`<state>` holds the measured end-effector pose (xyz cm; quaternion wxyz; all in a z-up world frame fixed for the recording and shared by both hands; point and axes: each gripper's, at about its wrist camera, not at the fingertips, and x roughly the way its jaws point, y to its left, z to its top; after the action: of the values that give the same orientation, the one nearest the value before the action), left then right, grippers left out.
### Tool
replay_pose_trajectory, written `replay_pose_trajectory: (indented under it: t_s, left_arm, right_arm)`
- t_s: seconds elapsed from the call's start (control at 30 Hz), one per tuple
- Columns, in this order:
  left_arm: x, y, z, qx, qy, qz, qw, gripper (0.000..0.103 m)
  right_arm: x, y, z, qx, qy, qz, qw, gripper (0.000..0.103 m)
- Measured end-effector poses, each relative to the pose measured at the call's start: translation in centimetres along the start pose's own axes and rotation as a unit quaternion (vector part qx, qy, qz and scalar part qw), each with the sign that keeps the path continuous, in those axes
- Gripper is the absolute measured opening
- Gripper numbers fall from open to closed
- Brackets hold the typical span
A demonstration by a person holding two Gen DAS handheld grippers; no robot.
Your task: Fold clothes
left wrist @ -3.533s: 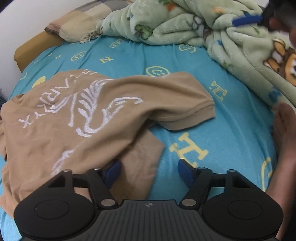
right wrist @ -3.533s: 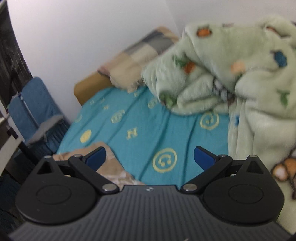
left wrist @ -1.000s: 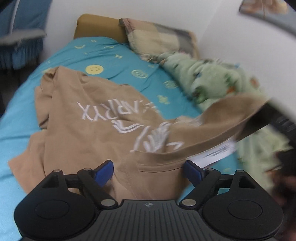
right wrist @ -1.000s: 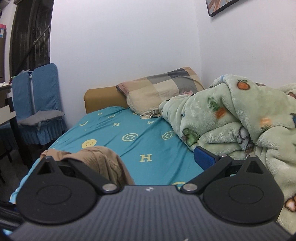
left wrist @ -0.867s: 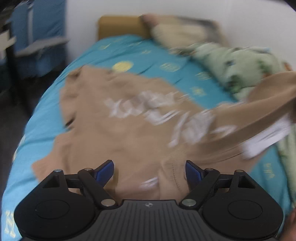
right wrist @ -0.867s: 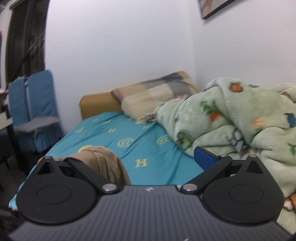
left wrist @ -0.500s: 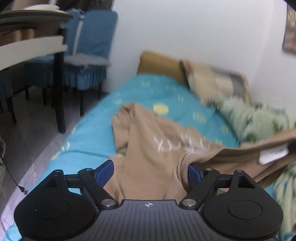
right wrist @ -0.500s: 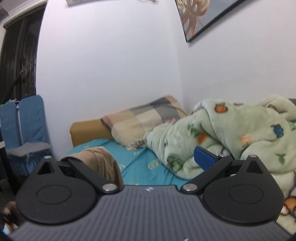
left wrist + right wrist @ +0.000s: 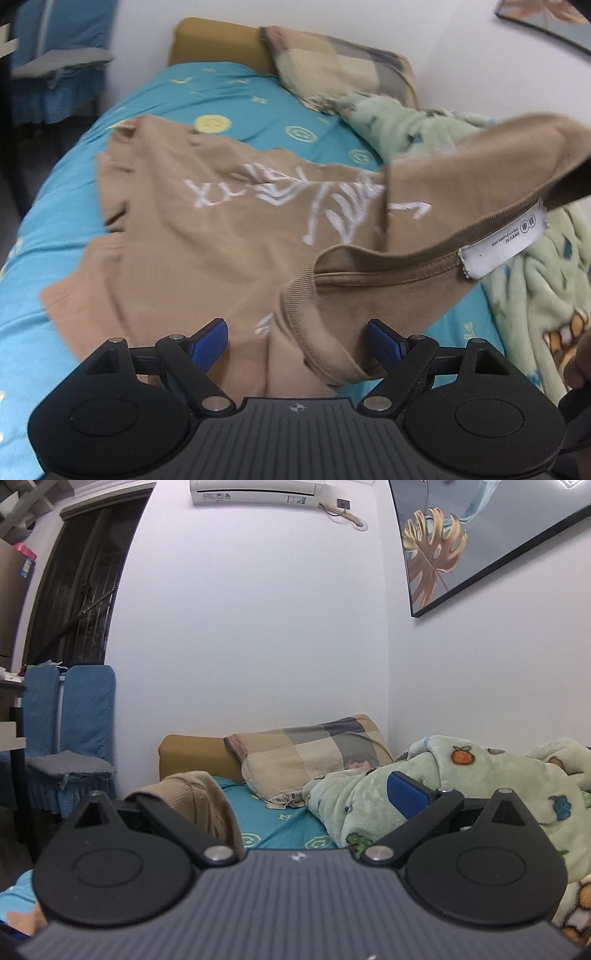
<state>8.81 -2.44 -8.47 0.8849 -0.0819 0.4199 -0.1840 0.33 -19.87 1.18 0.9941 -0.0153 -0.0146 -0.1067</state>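
A tan T-shirt [image 9: 207, 236] with white print lies spread on the teal bed sheet [image 9: 48, 206]. Its ribbed collar [image 9: 306, 306] and white label [image 9: 502, 247] are lifted off the bed toward the right. There the cloth hangs over a dark finger [image 9: 570, 182] of my right gripper. My left gripper [image 9: 297, 338] is open, and the collar's near end passes between its blue pads without being pressed. In the right wrist view my right gripper [image 9: 295, 794] stands open and level. The tan cloth [image 9: 195, 797] drapes over its left finger, and its right pad [image 9: 406, 794] is bare.
A green fleece blanket [image 9: 480, 794] is heaped along the bed's right side by the wall. A checked pillow [image 9: 314, 753] and brown headboard [image 9: 192, 753] close the far end. A blue-covered chair [image 9: 74, 731] stands left of the bed. A person's hand [image 9: 580, 362] shows at the right edge.
The right gripper has tilted upward with the shirt's collar hooked on its left finger, so the collar has risen. The left gripper swung toward the chair and back; the collar now lies between its pads.
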Motion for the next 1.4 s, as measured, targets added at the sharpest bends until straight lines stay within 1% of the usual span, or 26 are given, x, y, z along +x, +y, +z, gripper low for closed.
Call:
replay_pose_trajectory:
  t_s: [0.07, 0.13, 0.2, 0.3, 0.4, 0.47, 0.5, 0.57, 0.63, 0.67, 0.7, 0.73, 0.8, 0.83, 0.87, 0.9, 0.93, 0.97, 1.0, 1.07, 1.1, 1.17, 1.23, 1.33, 1.4]
  left_arm:
    - [0.5, -0.1, 0.1, 0.002, -0.006, 0.004, 1.0000, 0.086]
    - [1.1, 0.2, 0.3, -0.008, -0.006, 0.015, 0.9998, 0.087]
    - [1.7, 1.3, 0.5, -0.034, -0.002, 0.043, 0.9985, 0.087]
    - [1.5, 3.2, 0.5, -0.081, -0.005, 0.089, 0.9928, 0.088]
    - [-1.1, 4.6, 0.1, -0.125, -0.045, 0.123, 0.9835, 0.088]
    - [-4.2, 4.4, -0.3, -0.128, -0.104, 0.160, 0.9733, 0.088]
    - [-5.9, 4.3, -0.5, -0.133, -0.143, 0.170, 0.9658, 0.088]
    - [-9.3, 4.2, -1.0, -0.143, -0.218, 0.191, 0.9464, 0.088]
    - [-12.1, 4.2, -1.5, -0.148, -0.276, 0.201, 0.9282, 0.088]
    - [-13.0, 4.0, -1.8, -0.147, -0.293, 0.206, 0.9219, 0.088]
    - [-13.5, 3.9, -2.1, -0.148, -0.300, 0.207, 0.9193, 0.088]
    - [-14.0, 3.9, -2.4, -0.150, -0.305, 0.207, 0.9174, 0.088]
    - [-14.1, 4.2, -2.8, -0.165, -0.288, 0.194, 0.9234, 0.088]
    - [-14.0, 4.5, -3.1, -0.176, -0.270, 0.192, 0.9272, 0.088]
    - [-13.8, 4.8, -3.5, -0.187, -0.254, 0.193, 0.9290, 0.088]
    - [-13.6, 5.1, -3.8, -0.197, -0.240, 0.194, 0.9305, 0.088]
    - [-13.7, 5.2, -4.3, -0.202, -0.235, 0.189, 0.9319, 0.088]
    - [-13.9, 5.4, -4.7, -0.207, -0.230, 0.184, 0.9332, 0.088]
    - [-14.0, 5.5, -5.1, -0.210, -0.226, 0.180, 0.9341, 0.088]
    - [-15.0, 5.3, -5.5, -0.196, -0.241, 0.185, 0.9324, 0.088]
    - [-15.6, 5.2, -5.6, -0.191, -0.247, 0.182, 0.9324, 0.088]
    - [-17.1, 5.3, -5.8, -0.195, -0.262, 0.165, 0.9306, 0.088]
    - [-19.1, 5.2, -6.0, -0.210, -0.275, 0.153, 0.9258, 0.088]
    - [-23.6, 4.1, -5.5, -0.208, -0.322, 0.146, 0.9120, 0.088]
    - [-27.0, 3.1, -4.5, -0.199, -0.356, 0.143, 0.9017, 0.088]
  right_arm:
    - [-0.1, 0.1, 0.0, -0.003, -0.002, 0.000, 1.000, 0.103]
    - [-0.4, 0.2, 0.0, -0.001, -0.008, 0.002, 1.000, 0.103]
    - [-0.8, 0.0, 0.0, 0.002, -0.022, 0.007, 1.000, 0.103]
    - [-1.4, 0.0, 0.2, -0.003, -0.050, 0.001, 0.999, 0.103]
    - [-1.4, -0.3, 0.2, -0.006, -0.056, -0.030, 0.998, 0.103]
    - [-1.0, -0.6, 0.1, -0.004, -0.044, -0.041, 0.998, 0.103]
    - [-0.6, -0.7, -0.1, -0.002, -0.032, -0.045, 0.998, 0.103]
    - [0.6, -0.6, -1.0, -0.010, 0.015, -0.038, 0.999, 0.103]
    - [1.8, -0.3, -2.1, -0.022, 0.073, -0.022, 0.997, 0.103]
    - [2.2, 0.1, -3.0, -0.026, 0.110, -0.006, 0.994, 0.103]
    - [2.7, 0.5, -3.9, -0.027, 0.148, 0.011, 0.989, 0.103]
    - [3.0, 0.8, -4.9, -0.020, 0.189, 0.025, 0.982, 0.103]
    - [3.3, 1.0, -7.1, 0.006, 0.264, 0.039, 0.964, 0.103]
    - [3.4, 0.8, -8.1, 0.019, 0.293, 0.036, 0.955, 0.103]
    - [3.4, 0.6, -9.0, 0.032, 0.322, 0.034, 0.946, 0.103]
    - [3.4, 0.3, -9.7, 0.045, 0.344, 0.030, 0.937, 0.103]
    - [3.0, 0.0, -9.8, 0.057, 0.346, 0.022, 0.936, 0.103]
    - [2.6, -0.3, -9.7, 0.066, 0.344, 0.014, 0.937, 0.103]
    - [2.0, -0.4, -9.2, 0.066, 0.329, 0.010, 0.942, 0.103]
    - [0.8, -0.6, -8.0, 0.063, 0.297, 0.001, 0.953, 0.103]
    - [0.1, -0.7, -7.0, 0.061, 0.272, -0.001, 0.960, 0.103]
    - [-1.4, -1.5, -4.1, 0.084, 0.221, 0.006, 0.972, 0.103]
    - [-2.8, -2.2, -1.2, 0.108, 0.170, 0.013, 0.979, 0.103]
    - [-5.4, -2.4, 3.9, 0.126, 0.104, 0.034, 0.986, 0.103]
    - [-6.7, -2.2, 8.2, 0.130, 0.072, 0.046, 0.988, 0.103]
